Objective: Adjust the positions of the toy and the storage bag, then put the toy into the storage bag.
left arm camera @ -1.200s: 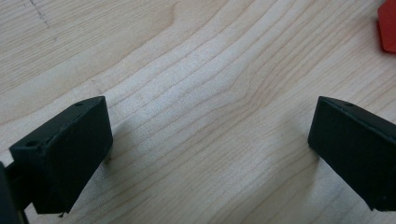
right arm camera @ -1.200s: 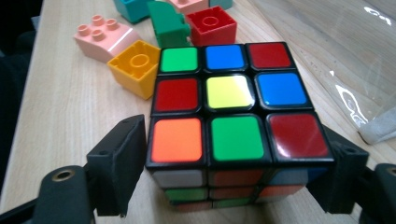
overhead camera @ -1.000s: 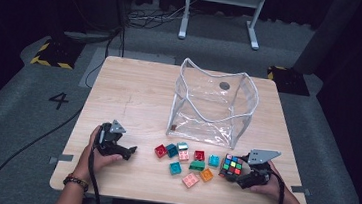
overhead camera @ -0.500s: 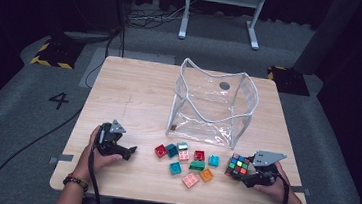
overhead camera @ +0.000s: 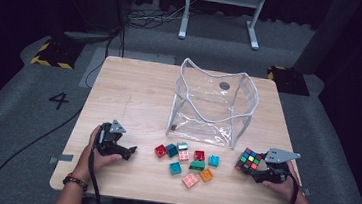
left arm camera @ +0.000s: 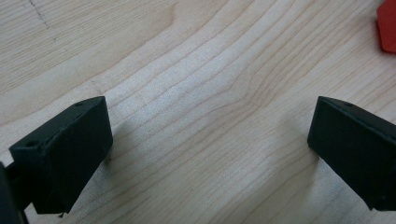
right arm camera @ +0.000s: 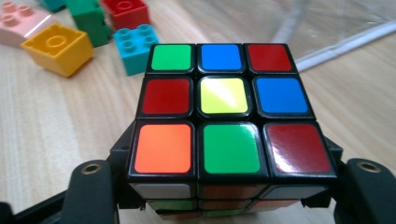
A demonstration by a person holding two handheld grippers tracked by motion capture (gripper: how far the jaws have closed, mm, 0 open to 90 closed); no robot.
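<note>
The left gripper [overhead camera: 125, 151] rests on the bare table [overhead camera: 134, 97] with its jaws spread wide and nothing between them, well apart from the scattered toy bricks [overhead camera: 187, 162]. To their right, the right gripper [overhead camera: 254, 168] has its jaws closed against the sides of the puzzle cube [right arm camera: 223, 109], near the table's front right corner, just beside the clear bag [overhead camera: 212, 105]. Only the cube's lower layer seems pinched, so a quick lift could twist it loose, or swing it into the bag's rim.

A light wooden table [overhead camera: 134, 92] stands on grey carpet [overhead camera: 25, 132] marked "4" [overhead camera: 59, 100]; a white metal stand [overhead camera: 223, 5] stands beyond in the dark.
</note>
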